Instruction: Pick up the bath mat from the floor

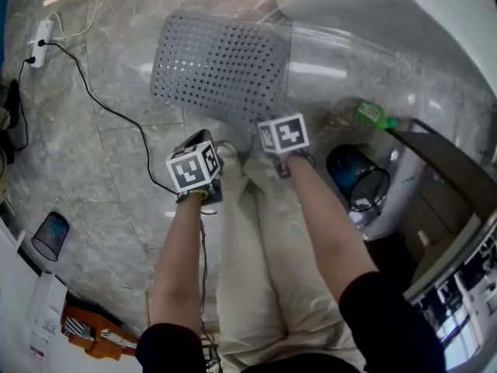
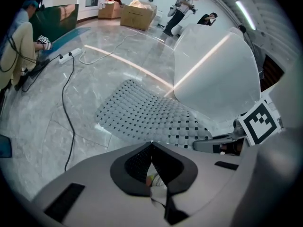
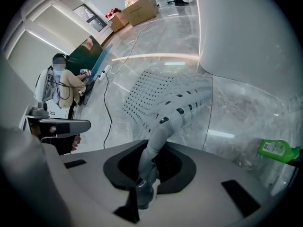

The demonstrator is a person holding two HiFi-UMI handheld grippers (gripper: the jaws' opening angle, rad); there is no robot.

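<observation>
Glossy grey marble floor (image 1: pixel 85 177), white tub (image 2: pixel 218 74), trailing black cable (image 1: pixel 101 103), cardboard boxes (image 2: pixel 138 15) beyond

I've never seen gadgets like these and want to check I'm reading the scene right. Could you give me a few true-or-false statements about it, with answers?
1. The right gripper is clamped on the bath mat. True.
2. The bath mat is a solid sheet without holes. False: holes cover it all over.
3. A green bottle sits off to the person's right. True.
4. The mat lies wholly flat. False: its near edge curves up into the jaws of the right gripper and the left gripper.
5. The cable is red. False: the cable is black and runs from a white power strip.
</observation>
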